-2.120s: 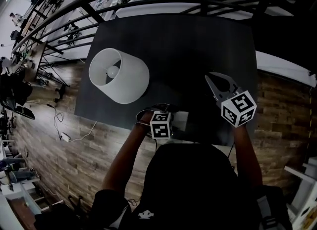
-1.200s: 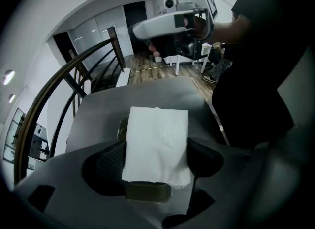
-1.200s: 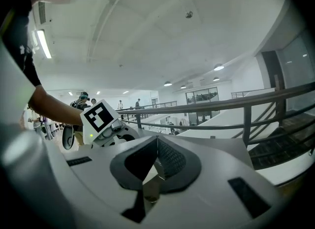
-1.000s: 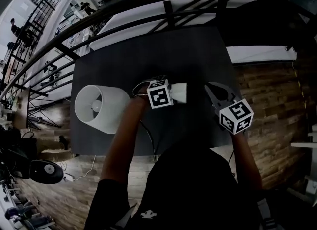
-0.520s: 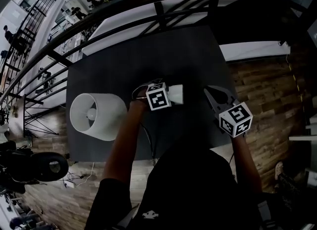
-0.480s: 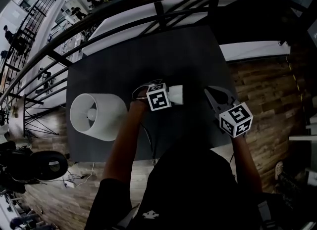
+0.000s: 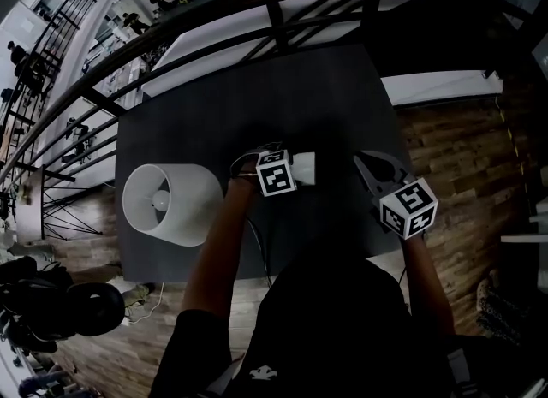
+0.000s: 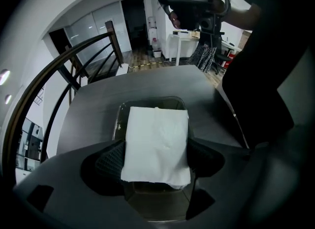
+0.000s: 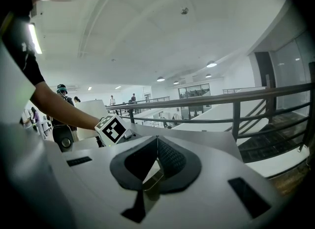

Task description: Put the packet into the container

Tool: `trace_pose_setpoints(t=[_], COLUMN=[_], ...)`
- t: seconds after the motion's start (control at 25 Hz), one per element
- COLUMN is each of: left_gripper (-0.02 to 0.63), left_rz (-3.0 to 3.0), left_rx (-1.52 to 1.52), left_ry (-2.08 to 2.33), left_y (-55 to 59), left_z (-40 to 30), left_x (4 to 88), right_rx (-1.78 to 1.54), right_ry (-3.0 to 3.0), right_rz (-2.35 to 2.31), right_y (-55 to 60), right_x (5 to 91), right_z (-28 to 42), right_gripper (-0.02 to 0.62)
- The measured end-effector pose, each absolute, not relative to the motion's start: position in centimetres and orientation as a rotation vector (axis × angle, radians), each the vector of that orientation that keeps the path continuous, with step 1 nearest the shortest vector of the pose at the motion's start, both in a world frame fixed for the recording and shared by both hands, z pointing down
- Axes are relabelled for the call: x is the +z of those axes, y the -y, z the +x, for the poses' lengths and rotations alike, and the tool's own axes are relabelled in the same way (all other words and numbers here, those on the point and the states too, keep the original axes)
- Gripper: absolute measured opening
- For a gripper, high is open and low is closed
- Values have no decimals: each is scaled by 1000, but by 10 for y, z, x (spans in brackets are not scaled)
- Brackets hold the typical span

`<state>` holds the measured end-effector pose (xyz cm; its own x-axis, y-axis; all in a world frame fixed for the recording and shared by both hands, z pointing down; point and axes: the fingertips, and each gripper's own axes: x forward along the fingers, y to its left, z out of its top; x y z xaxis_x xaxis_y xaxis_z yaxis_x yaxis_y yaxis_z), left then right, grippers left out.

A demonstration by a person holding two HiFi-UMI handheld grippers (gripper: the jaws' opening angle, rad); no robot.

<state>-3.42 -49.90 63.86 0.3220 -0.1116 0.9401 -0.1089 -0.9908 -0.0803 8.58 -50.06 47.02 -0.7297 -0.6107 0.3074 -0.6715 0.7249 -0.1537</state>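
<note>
A white packet [image 8: 156,144] is clamped upright between the pads of my left gripper [image 8: 156,158], which points steeply down. Directly below it a clear plastic container [image 8: 147,103] sits on the dark table [image 8: 93,110], and the packet's lower edge hangs over its opening. In the head view the packet [image 7: 306,166] shows beside the left gripper's marker cube [image 7: 276,174]. My right gripper [image 7: 361,159] hovers to the right over the table, its jaws shut with nothing in them; in its own view the right gripper [image 9: 157,143] has its pads meeting.
A white lampshade [image 7: 171,204] with a bulb lies on the table's left part. A black railing [image 7: 282,2] runs behind the table's far edge. Wooden floor [image 7: 445,157] shows on the right. A cable [image 7: 257,242] trails off the near edge.
The left gripper has sunk a little toward the container, still gripping the packet. The right gripper has stayed where it was.
</note>
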Motion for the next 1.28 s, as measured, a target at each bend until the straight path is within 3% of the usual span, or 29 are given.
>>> trace_pose_setpoints(t=[1.0, 1.28], left_gripper=[379, 165], left_rz=[-2685, -2702], left_rx=[-1427, -1225], left_ry=[-551, -842], left_y=[509, 508], left_z=[-15, -17], left_x=[587, 543], right_rx=[384, 372], right_ry=[2722, 2737], right_rz=[987, 955], right_y=[498, 495], right_x=[466, 464], right_z=[75, 69], right_gripper=[5, 5])
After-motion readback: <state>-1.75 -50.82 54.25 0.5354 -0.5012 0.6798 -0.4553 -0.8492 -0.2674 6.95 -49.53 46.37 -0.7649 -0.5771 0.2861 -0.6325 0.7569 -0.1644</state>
